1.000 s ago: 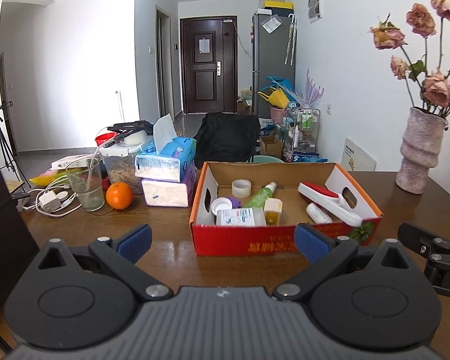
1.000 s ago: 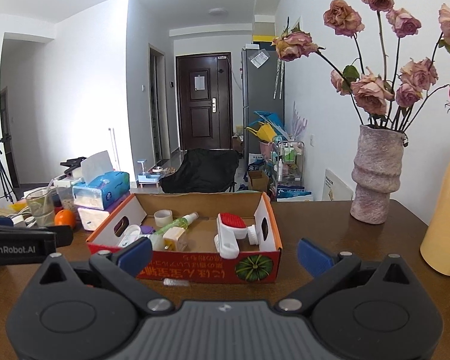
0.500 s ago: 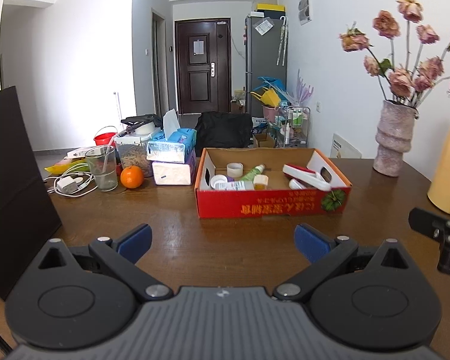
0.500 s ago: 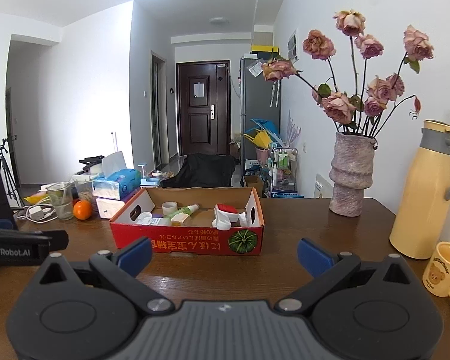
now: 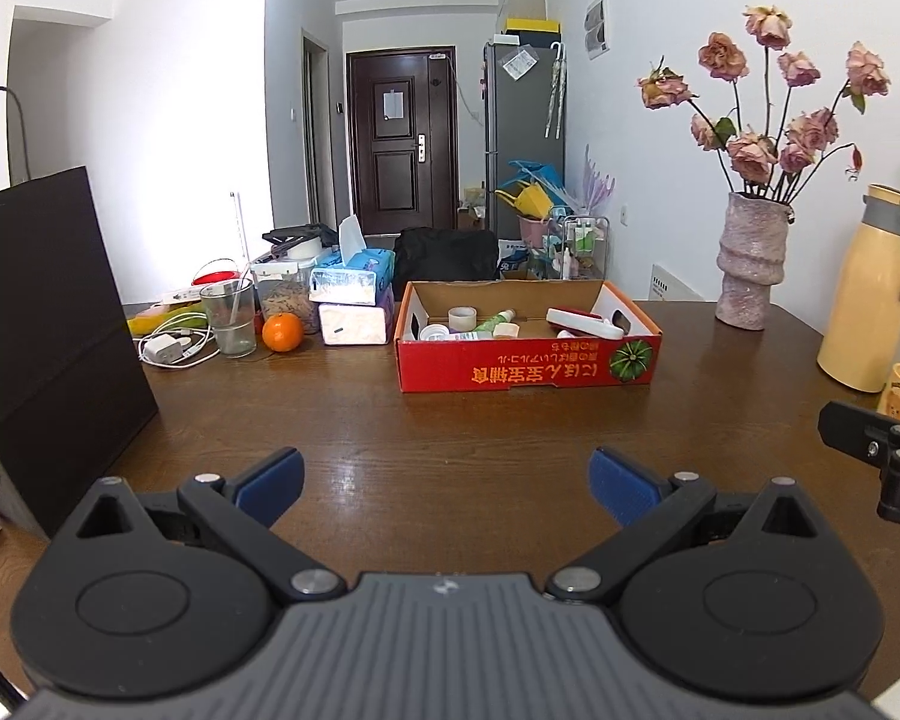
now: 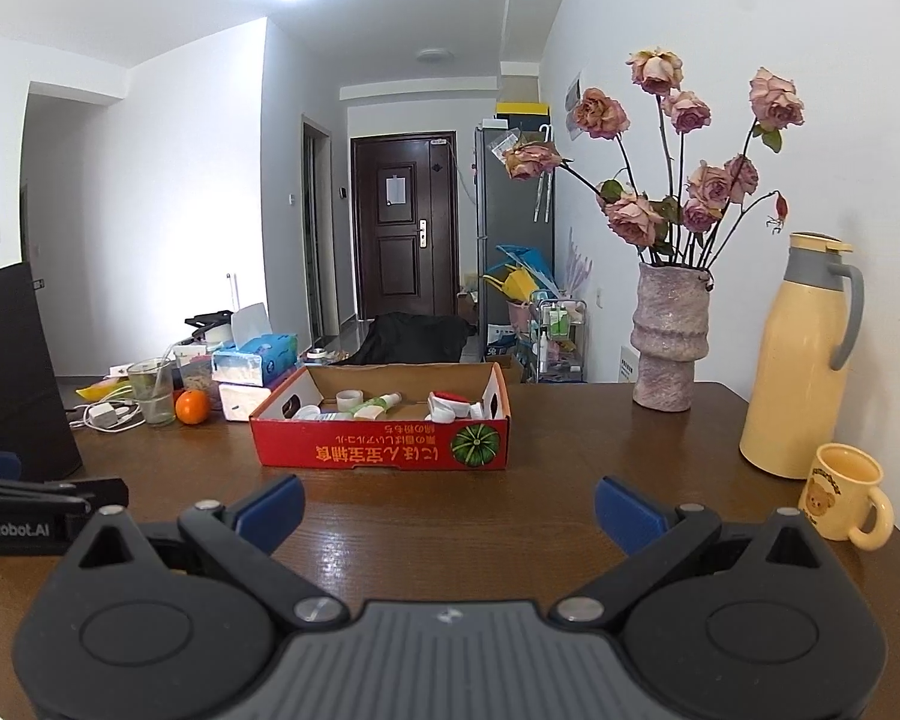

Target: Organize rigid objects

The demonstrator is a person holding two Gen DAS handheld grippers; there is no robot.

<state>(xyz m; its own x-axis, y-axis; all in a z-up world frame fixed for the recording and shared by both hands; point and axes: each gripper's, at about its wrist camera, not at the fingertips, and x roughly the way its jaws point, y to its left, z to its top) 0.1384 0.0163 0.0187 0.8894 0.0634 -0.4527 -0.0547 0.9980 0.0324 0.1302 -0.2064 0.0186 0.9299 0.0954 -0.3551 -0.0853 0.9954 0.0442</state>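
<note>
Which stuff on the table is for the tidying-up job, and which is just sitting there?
For the job:
red cardboard box
roll of tape, green tube, and red-and-white brush inside it

Just lying about:
orange fruit
clear glass
pink vase of dried roses
yellow flask
yellow bear mug

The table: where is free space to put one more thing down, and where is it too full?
Free: the wide bare wood between the red box and both open grippers, left and right; also between the box and the vase. Crowded: left of the box, around the tissue packs, orange, glass and charger cable. The mug and flask fill the right edge.
</note>
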